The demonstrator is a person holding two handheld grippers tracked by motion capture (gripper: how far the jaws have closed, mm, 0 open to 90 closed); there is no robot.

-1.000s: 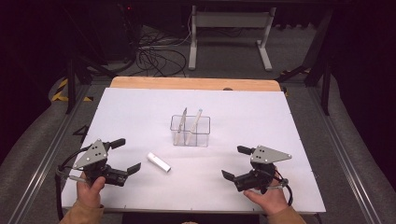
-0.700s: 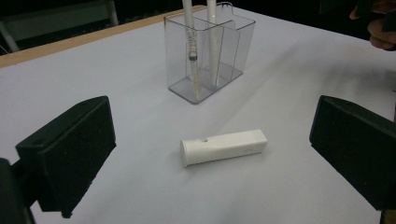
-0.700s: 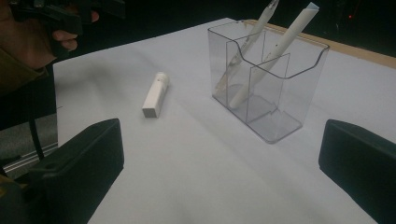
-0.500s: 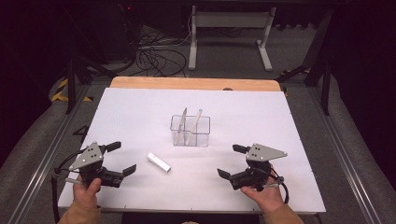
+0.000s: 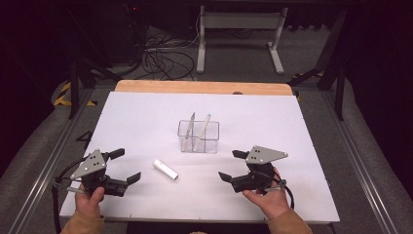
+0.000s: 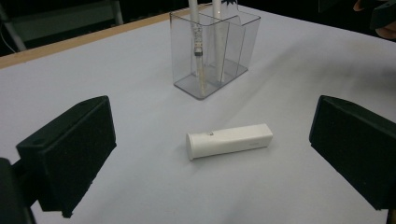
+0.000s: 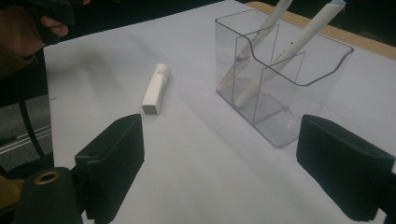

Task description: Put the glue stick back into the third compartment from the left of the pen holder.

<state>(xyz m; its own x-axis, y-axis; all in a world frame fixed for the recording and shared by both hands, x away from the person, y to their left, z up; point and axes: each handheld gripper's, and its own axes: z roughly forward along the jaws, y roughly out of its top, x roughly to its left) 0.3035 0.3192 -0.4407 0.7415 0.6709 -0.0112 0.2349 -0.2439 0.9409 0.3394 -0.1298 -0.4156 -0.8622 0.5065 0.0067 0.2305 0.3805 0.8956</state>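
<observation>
**Clearly a light, rigid piece, best gripped across its narrow sides**

Lying flat on the white table (image 5: 146, 112), the white cap (image 5: 165, 169) sits between the two grippers and a little nearer the left gripper (image 5: 124, 166), just short of the clear holder (image 5: 198, 136); it looks like a short, stiff plastic piece, probably very light, smooth and somewhat slippery, so it may skid or roll if nudged from one end; a hold across the middle of its long sides, as the left gripper view frames it (image 6: 229, 140), seems safest. The left gripper's jaws stand wide apart with nothing between them; the right gripper (image 5: 233, 165) has just been narrowing its jaws, yet they remain apart and empty, facing the holder. That holder is thin-walled and light-looking, with two white pens (image 7: 275, 60) leaning in its compartments; a careless sweep could tip it. Nothing lies between the cap and either gripper; cables trail on the dark floor beyond the table.
</observation>
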